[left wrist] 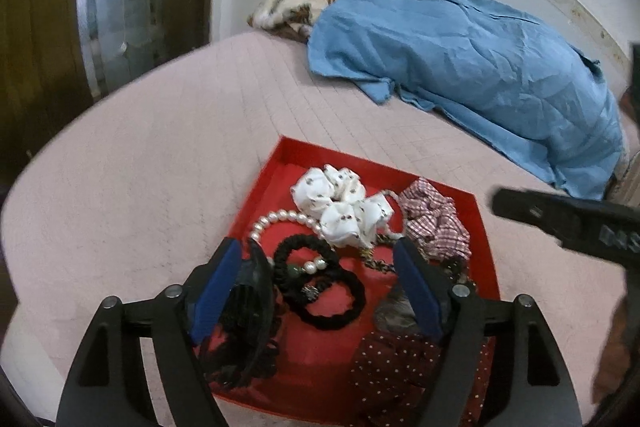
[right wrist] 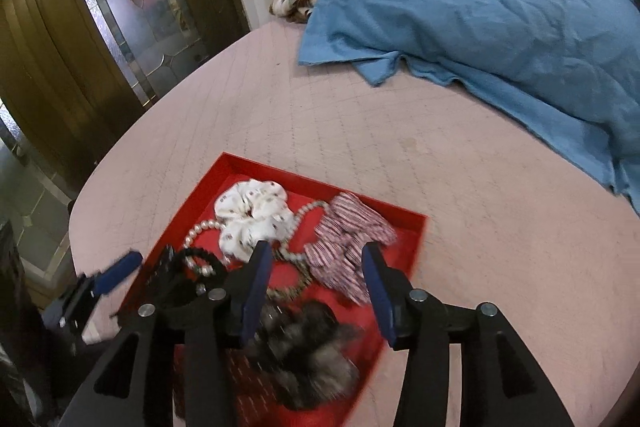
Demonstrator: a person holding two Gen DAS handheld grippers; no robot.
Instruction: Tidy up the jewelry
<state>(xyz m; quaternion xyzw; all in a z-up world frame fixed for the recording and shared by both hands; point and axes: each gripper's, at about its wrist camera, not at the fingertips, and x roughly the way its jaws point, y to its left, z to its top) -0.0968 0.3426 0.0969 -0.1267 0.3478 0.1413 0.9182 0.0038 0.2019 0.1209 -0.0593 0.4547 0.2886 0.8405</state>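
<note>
Tray (left wrist: 276, 163): red, shallow, on the pink quilt (left wrist: 160, 131); both grippers hover over its near half.
Left gripper (left wrist: 320, 291): jaws spread wide, empty; a black hair tie (left wrist: 332, 303) lies between the fingers, a black hair claw (left wrist: 248, 311) just inside the left finger.
Right gripper (right wrist: 316, 291): jaws wide apart, gripping nothing; a fuzzy dark scrunchie (right wrist: 304, 351) lies below the gap.
Pearls (left wrist: 280, 219): strand curving along the tray's left side, partly under the white scrunchie (left wrist: 340, 207).
Checked scrunchie (right wrist: 348, 243): far right of tray, just ahead of the right gripper's fingers.
Dotted maroon scrunchie (left wrist: 392, 367): near corner.
Blue cloth (left wrist: 480, 67): well beyond the tray.
</note>
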